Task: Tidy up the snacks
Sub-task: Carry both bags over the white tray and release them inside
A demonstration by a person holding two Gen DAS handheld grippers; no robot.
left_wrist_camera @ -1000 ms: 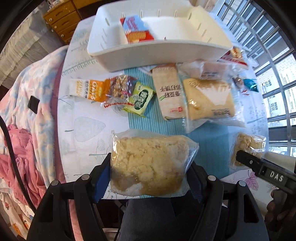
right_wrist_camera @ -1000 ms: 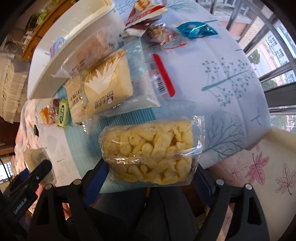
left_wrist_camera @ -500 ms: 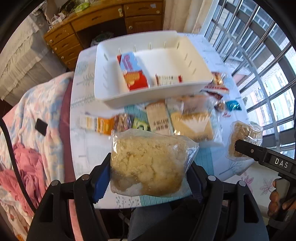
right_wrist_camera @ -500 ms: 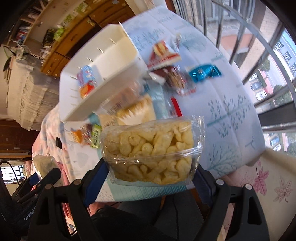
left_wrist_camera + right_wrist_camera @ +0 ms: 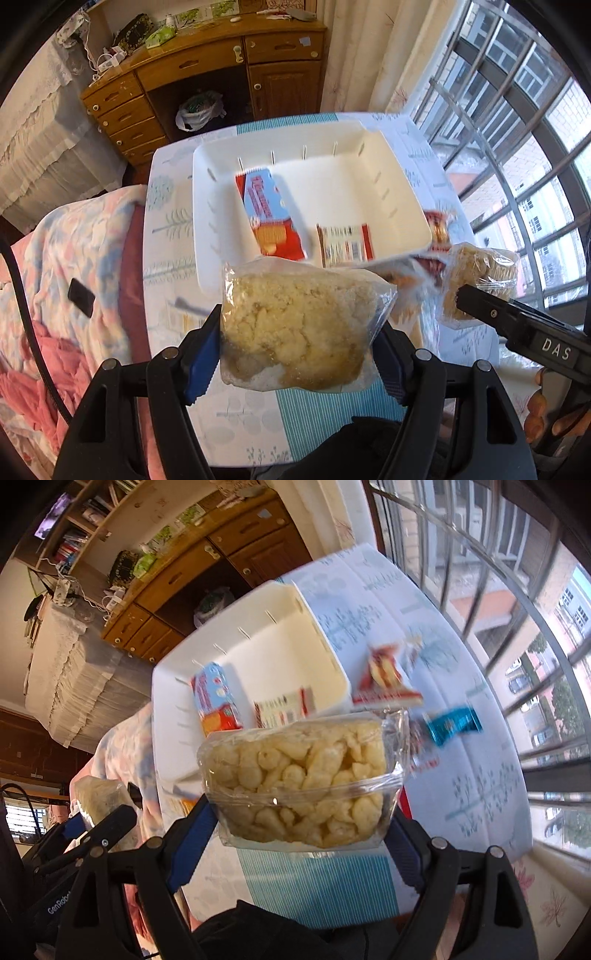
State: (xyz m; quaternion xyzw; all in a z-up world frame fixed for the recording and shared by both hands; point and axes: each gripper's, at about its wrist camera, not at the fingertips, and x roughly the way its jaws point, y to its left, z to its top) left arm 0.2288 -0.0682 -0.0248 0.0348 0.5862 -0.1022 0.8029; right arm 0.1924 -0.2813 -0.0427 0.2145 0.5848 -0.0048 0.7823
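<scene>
A bedroom corner by a barred window: a small table [image 5: 173,221] under a tree-print cloth, a wooden dresser [image 5: 207,70] behind it, a flowered quilt [image 5: 74,251] to one side.

The left gripper [image 5: 295,345] pinches a clear bag of crumbly cake [image 5: 299,325] by its two sides, held in the air in front of the white bin [image 5: 402,192]. The right gripper [image 5: 301,805] pinches a clear tray of puffs [image 5: 299,775] the same way, also clear of the table and near the bin's front corner. Both sets of pads press on wrapper, not open air.

To do this step well, I judge each pack should be carried over the bin's near wall with room to spare, set into a free part of the bin, and released only once it rests on the floor. The two packs should go in apart from each other so the tongs do not collide. The soft cake wants no harder squeeze.

Count: two packs in the tongs. Two in the bin, a red-and-blue biscuit pack [image 5: 267,214] and a barcode pack [image 5: 345,245]. Beside the bin, a red wrapper [image 5: 386,681] and a teal wrapper [image 5: 452,722] show clearly; others are blurred or hidden behind the held packs.
</scene>
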